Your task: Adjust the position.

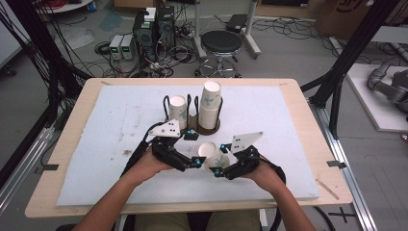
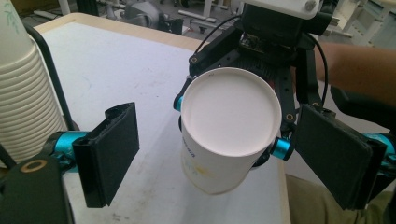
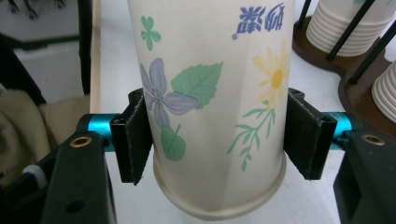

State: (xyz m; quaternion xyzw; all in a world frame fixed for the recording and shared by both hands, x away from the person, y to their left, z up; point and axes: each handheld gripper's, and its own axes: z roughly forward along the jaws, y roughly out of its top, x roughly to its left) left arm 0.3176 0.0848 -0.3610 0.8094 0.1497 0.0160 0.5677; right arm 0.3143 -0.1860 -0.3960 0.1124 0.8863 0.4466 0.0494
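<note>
While the left gripper [image 2: 217, 154] is held wide open and empty, a white flower-printed paper cup [image 3: 210, 93] at frame centre is clamped by the right gripper [image 3: 217, 140].

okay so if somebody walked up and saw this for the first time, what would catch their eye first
Most likely the flowered paper cup clamped between the right tongs, held above the white mat near the table's front edge, its bottom turned toward the left tongs, which stand open on either side of it without touching. Next, the wire holder at mid-table with two stacks of cups, the right-hand stack taller.
</note>
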